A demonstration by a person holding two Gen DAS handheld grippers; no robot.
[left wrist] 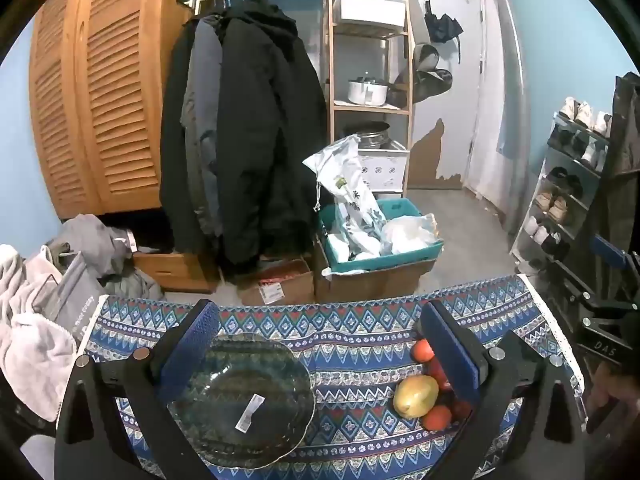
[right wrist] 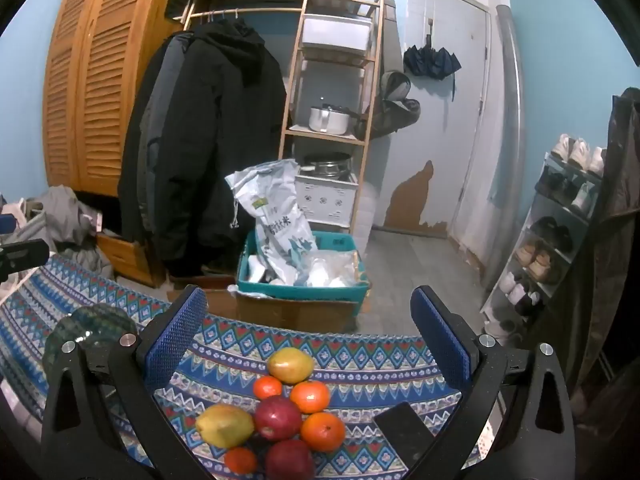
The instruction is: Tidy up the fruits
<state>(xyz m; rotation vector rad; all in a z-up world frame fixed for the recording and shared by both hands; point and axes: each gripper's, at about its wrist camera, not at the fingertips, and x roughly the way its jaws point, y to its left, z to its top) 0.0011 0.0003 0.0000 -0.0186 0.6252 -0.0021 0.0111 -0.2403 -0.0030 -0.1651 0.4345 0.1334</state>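
A dark glass plate [left wrist: 244,400] with a white sticker lies on the patterned tablecloth [left wrist: 352,328], under my open left gripper [left wrist: 318,350], closer to its left finger. A yellow mango [left wrist: 416,396] and some oranges [left wrist: 423,350] lie by the right finger. In the right wrist view a pile of fruit sits between the fingers of my open right gripper [right wrist: 308,340]: two mangoes [right wrist: 290,365] [right wrist: 225,425], two red apples [right wrist: 278,418] [right wrist: 289,460] and several oranges [right wrist: 323,431]. The plate [right wrist: 94,330] shows at far left. Nothing is held.
A black phone [right wrist: 404,434] lies on the cloth right of the fruit. Beyond the table edge are cardboard boxes, a teal bin [left wrist: 380,236] with bags, hanging black coats [left wrist: 244,140], a wooden shelf and a shoe rack [left wrist: 568,200] at right. The right gripper's body [left wrist: 608,320] shows at far right.
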